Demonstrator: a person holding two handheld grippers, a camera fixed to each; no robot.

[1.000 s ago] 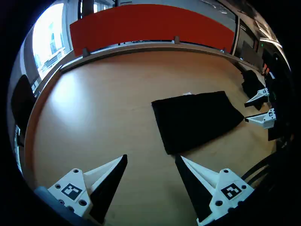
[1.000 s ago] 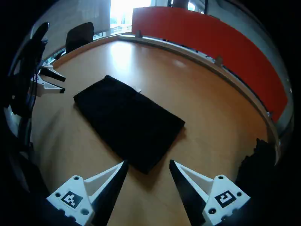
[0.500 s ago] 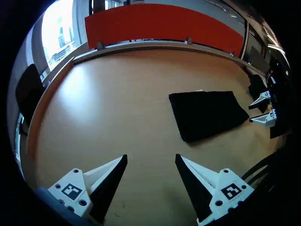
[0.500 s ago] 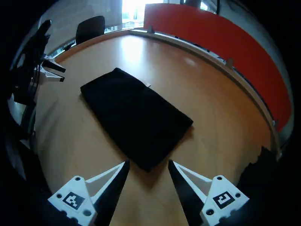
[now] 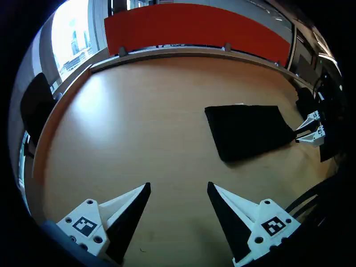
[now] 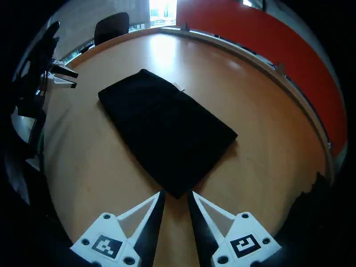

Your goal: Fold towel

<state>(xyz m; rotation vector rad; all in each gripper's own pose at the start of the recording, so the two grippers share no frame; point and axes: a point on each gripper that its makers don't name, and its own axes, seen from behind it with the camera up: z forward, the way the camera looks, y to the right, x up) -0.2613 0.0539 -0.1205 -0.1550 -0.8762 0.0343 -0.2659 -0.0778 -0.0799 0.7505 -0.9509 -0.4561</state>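
A black towel point(image 5: 249, 129) lies folded flat in a rectangle on the wooden table point(image 5: 133, 124). My left gripper point(image 5: 178, 191) hovers open over bare wood, well short of the towel and to its left. In the right gripper view the towel point(image 6: 167, 129) stretches away from me, and its near corner sits just between the tips of my right gripper point(image 6: 175, 195). Those fingers stand close together with a narrow gap, and I see no pinch on the cloth. The right gripper point(image 5: 297, 135) is at the towel's far end in the left gripper view. The left gripper point(image 6: 76, 80) is off the towel's far left side.
A red partition point(image 5: 196, 26) runs along the table's far edge. A dark chair point(image 5: 35, 107) stands at the left by the window. A black heap point(image 6: 311, 196) sits near the table edge to the right of my right gripper.
My right gripper has narrowed its fingers and moved in onto the towel's near corner. The left gripper has backed off a little and stays open.
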